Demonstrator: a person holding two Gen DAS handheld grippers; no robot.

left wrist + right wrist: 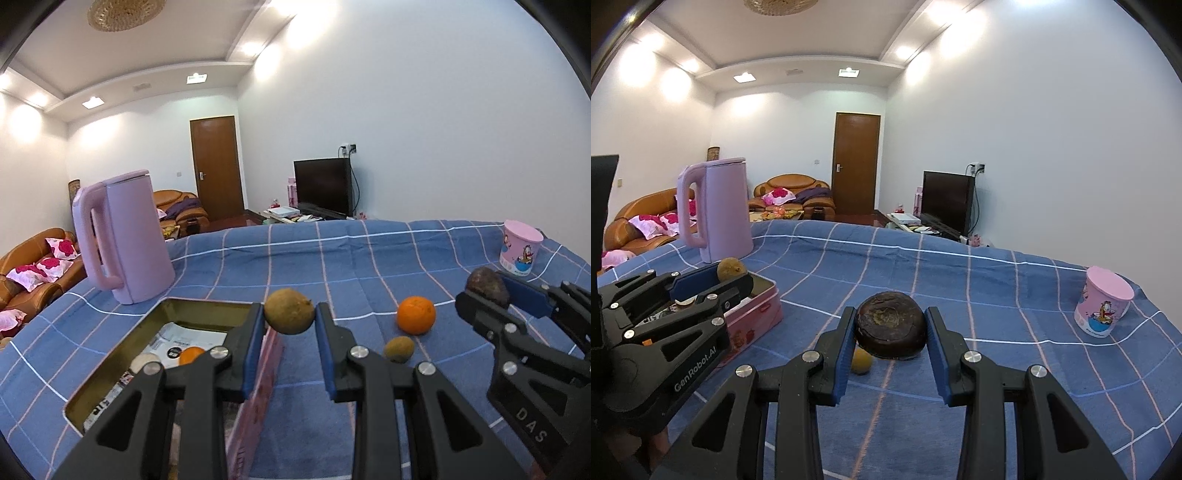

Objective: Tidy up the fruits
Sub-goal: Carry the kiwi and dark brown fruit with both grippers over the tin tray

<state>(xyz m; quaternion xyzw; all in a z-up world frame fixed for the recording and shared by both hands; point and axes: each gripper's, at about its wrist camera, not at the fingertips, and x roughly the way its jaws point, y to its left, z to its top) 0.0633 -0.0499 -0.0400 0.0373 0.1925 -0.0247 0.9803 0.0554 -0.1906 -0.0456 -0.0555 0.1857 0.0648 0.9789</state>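
Left gripper (290, 317): clamping a brownish-green round fruit (289, 311) between its blue pads, holding it clear of the cloth, just past the near right corner of the tin.
Right gripper (890, 334): gripping a dark brown wrinkled fruit (890, 329) on both sides, carrying it above the cloth.
Tin box (110, 363): lying open, below and left of the left gripper; an orange fruit (191, 354) and a pale round item (146, 362) are sitting inside on printed paper.
Loose fruit: an orange (416, 315) and a small brownish fruit (399, 349) are resting on the blue checked cloth (332, 258), between the two grippers.
Pink kettle (123, 236): standing upright beyond the tin.
Pink cartoon cup (1104, 301): standing far right of the right gripper.
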